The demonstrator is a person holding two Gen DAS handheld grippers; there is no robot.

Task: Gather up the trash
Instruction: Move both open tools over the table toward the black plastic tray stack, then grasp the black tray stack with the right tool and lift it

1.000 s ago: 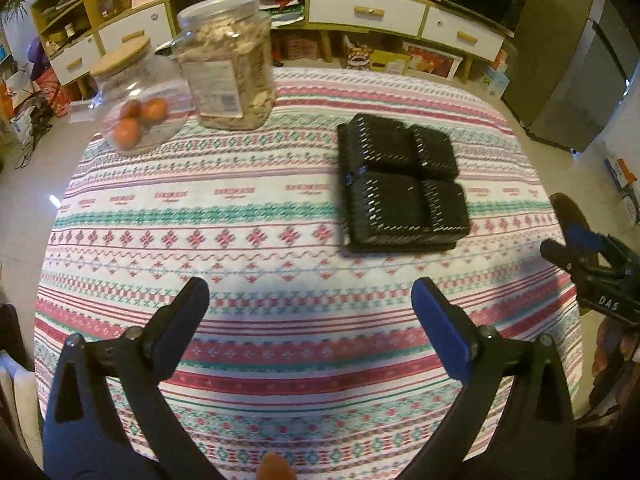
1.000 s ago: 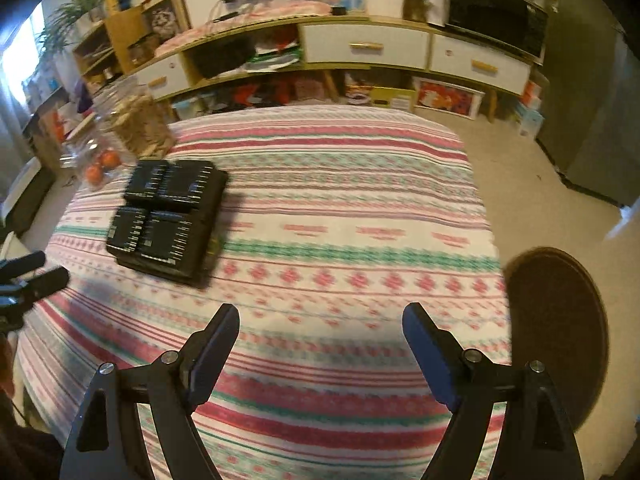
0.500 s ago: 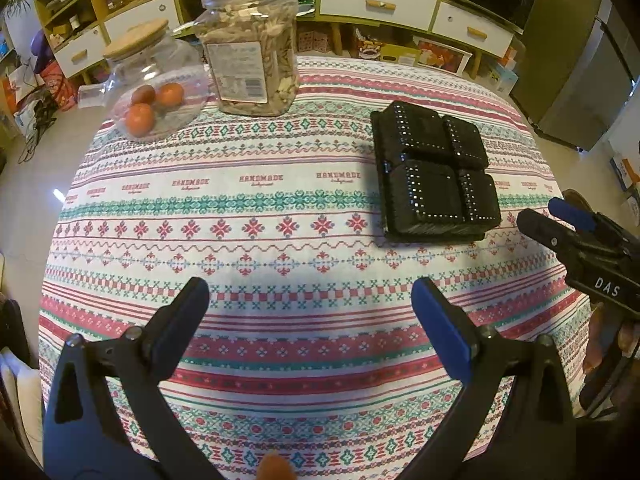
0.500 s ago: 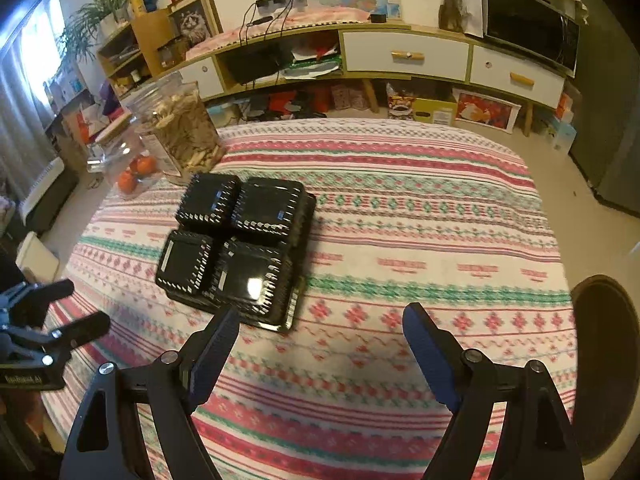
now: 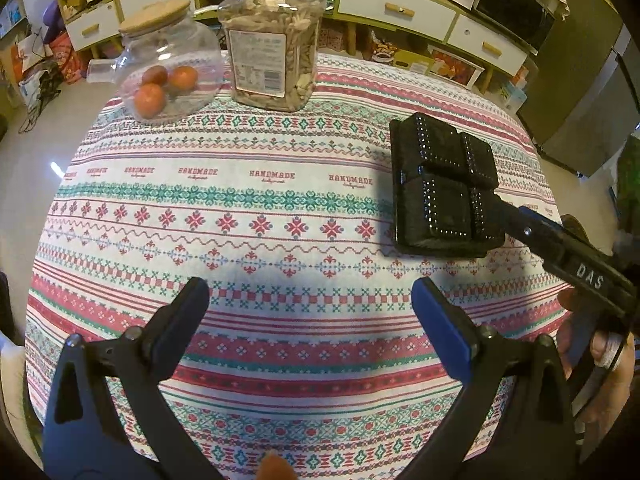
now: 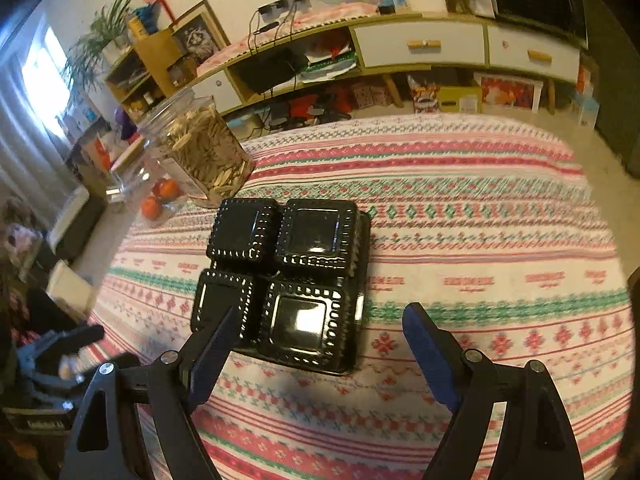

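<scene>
A black four-compartment plastic tray (image 6: 292, 280) lies upside down on the patterned tablecloth (image 5: 256, 208), some way in front of the jar of seeds (image 5: 274, 36) and the round glass jar (image 5: 168, 68) holding orange fruit beside it. The right gripper (image 6: 320, 332) hangs just over the tray's near edge, jaws spread wide, gripping nothing. The left gripper (image 5: 308, 304) hovers over bare cloth beside the tray, jaws also apart and empty.

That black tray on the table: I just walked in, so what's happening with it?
A person holding a gripper in each hand is clearing trash. The right gripper, jaws open, is at the near edge of the upside-down black plastic tray without gripping it. The left gripper hangs open over bare tablecloth. Two jars stand untouched.
</scene>
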